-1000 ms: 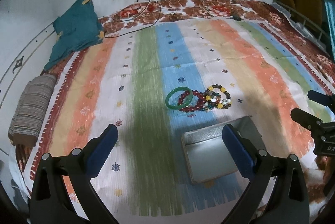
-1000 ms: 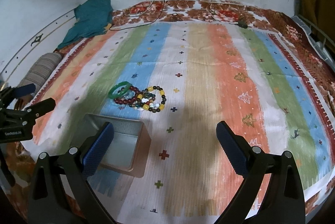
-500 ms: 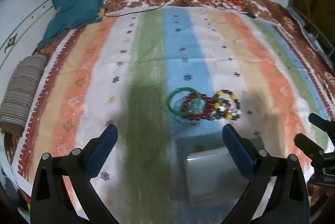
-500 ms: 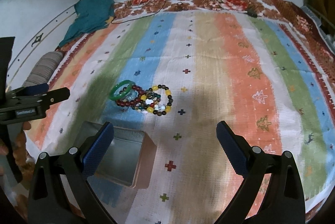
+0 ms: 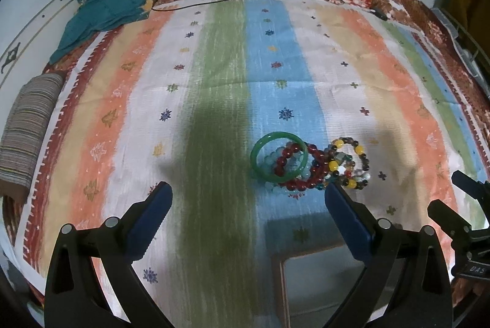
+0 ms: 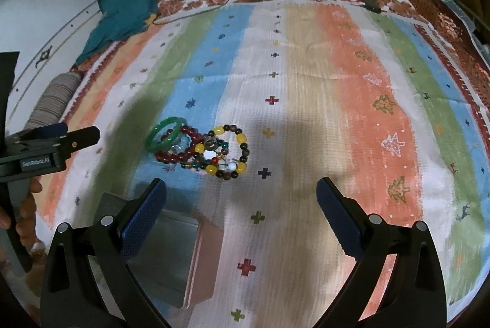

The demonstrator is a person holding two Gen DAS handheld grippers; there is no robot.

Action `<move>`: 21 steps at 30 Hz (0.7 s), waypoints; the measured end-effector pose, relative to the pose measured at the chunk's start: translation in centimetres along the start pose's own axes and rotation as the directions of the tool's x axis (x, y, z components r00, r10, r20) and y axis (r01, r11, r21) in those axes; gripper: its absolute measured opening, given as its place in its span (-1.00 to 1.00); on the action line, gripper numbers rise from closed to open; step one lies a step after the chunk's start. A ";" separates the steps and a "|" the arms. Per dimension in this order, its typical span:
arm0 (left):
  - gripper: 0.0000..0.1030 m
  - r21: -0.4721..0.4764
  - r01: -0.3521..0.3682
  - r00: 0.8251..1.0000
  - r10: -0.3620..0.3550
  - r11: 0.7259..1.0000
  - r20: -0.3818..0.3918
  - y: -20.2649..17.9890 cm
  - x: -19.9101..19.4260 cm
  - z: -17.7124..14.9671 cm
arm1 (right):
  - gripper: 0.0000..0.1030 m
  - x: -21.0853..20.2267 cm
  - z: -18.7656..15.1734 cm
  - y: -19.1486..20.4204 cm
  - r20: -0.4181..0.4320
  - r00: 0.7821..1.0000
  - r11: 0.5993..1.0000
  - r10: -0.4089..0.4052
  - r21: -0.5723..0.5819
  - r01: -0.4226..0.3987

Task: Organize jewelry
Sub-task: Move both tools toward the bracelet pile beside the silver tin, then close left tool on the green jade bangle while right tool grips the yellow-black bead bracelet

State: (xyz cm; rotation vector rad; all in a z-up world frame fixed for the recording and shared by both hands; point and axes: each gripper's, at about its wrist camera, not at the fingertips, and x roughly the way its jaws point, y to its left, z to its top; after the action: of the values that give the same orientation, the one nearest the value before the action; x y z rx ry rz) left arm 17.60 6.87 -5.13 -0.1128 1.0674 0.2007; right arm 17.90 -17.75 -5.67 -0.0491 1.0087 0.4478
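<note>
Hovering above bracelets, left tongs wide, right tongs wide, both empty

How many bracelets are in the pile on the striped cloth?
At least 4, overlapping: green bangle leftmost, dark red beads next, pale blue beads underneath, yellow-and-dark beads rightmost. More strands may be hidden.

The metal tin is cut off below; pale bracelet lies half-buried under others.

Dim, warm indoor light. Soft dark shadows fall across the striped cloth near the bracelets. Fisheye bending curves the edges; corners go black; slight blur throughout.
</note>
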 end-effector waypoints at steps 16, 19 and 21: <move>0.87 -0.072 0.065 0.994 -0.070 0.995 -0.082 1.6 5.0 1.5 | 0.92 4.4 1.2 -0.9 -0.054 0.998 0.999 -0.011 0.045 0.014; 0.86 -0.064 0.067 0.993 -0.072 0.996 -0.090 1.5 5.9 1.8 | 0.92 5.1 1.5 -1.1 -0.063 0.998 0.998 -0.001 0.057 0.004; 0.82 -0.050 0.051 0.994 -0.056 0.997 -0.095 1.3 6.5 1.8 | 0.92 5.6 1.7 -1.1 -0.067 0.998 0.998 0.011 0.058 -0.007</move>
State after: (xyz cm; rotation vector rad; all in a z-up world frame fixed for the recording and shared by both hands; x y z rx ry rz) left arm 21.91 9.19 -9.93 -0.1951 1.1547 0.1733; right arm 22.24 -16.37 -9.55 -0.0079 1.0883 0.4271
